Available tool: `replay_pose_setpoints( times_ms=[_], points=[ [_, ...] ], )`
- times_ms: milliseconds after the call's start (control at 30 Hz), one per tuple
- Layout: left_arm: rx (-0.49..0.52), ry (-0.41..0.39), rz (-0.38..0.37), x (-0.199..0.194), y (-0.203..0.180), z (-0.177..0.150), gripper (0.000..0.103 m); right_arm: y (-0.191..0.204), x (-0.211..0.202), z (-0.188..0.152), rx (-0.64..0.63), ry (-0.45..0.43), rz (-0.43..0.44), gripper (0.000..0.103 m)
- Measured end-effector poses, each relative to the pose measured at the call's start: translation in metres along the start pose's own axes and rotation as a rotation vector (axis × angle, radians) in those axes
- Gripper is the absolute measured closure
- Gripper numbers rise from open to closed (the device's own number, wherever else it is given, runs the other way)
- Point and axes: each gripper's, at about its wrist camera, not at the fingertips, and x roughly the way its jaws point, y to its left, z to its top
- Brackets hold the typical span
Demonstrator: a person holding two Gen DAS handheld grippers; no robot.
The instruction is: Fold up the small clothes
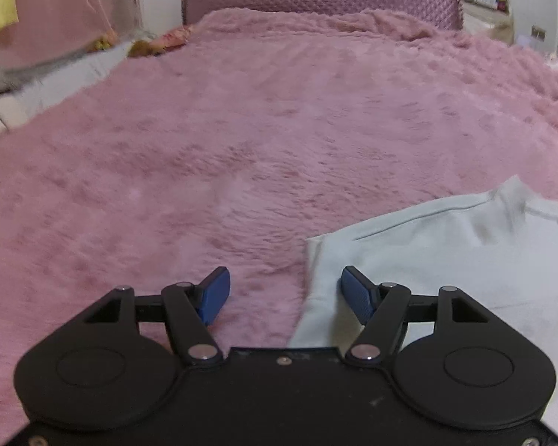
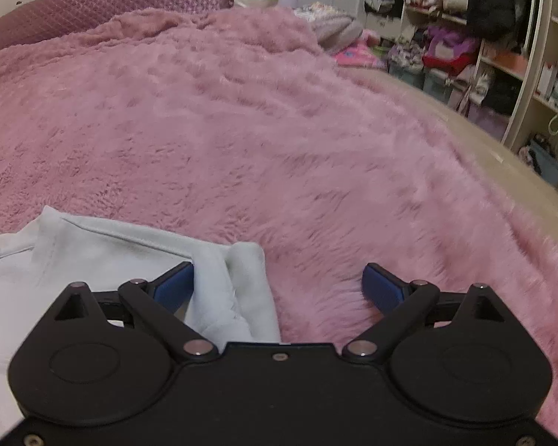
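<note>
pale blue garment (image 1: 446,245) fills the lower right of the left view, lower left of the right view — between both tongs; left gripper (image 1: 284,293) and right gripper (image 2: 277,288) gape wide, each straddling an edge — gripping nothing.

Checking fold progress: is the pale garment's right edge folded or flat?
Folded: the pale garment has its right edge rolled over on itself.
</note>
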Motion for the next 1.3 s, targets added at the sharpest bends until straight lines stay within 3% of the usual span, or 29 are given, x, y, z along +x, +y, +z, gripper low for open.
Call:
replay_pose_setpoints(
  times_ms=[100,200,267,333,467,700,767,833,933,1133,1233,1300],
  points=[
    [-0.045,0.027,-0.014,-0.020,0.001,-0.002,0.036,0.007,-0.016,-0.001,-0.025,-0.051,0.020,0.009],
    [-0.063,0.038,-0.120,-0.047,-0.007,-0.020,0.036,0.013,-0.040,-0.006,-0.019,-0.075,0.129,0.009],
    [0.017,0.079,-0.104,-0.050,-0.021,-0.037,0.035,0.020,-0.060,-0.016,-0.031,-0.065,0.231,0.009],
    [0.094,0.111,-0.042,-0.045,-0.030,-0.054,0.033,0.027,-0.077,-0.032,-0.072,-0.051,0.268,0.009],
    [0.026,0.119,-0.053,-0.054,-0.015,-0.053,0.034,0.037,-0.069,-0.067,-0.197,0.076,0.180,0.009],
    [-0.041,0.038,-0.073,-0.099,0.016,-0.054,0.036,0.000,-0.108,-0.062,-0.038,0.020,0.195,0.009],
    [-0.006,0.077,-0.074,-0.096,0.013,-0.064,0.036,-0.005,-0.125,-0.071,-0.024,0.027,0.188,0.009],
    [0.095,0.205,-0.033,-0.071,0.003,-0.082,0.033,-0.004,-0.136,-0.085,-0.044,0.047,0.176,0.009],
    [0.085,0.173,-0.036,-0.073,0.003,-0.088,0.033,0.009,-0.123,-0.104,-0.145,0.173,0.125,0.009],
    [0.009,0.168,-0.023,-0.105,0.023,-0.073,0.035,0.022,-0.139,-0.099,-0.212,0.102,0.065,0.009],
    [0.021,0.167,-0.020,-0.126,0.028,-0.072,0.035,0.031,-0.160,-0.097,-0.208,0.091,0.127,0.009],
    [0.058,0.198,-0.025,-0.127,0.034,-0.075,0.035,0.040,-0.173,-0.101,-0.224,0.078,0.123,0.009]
  ],
)
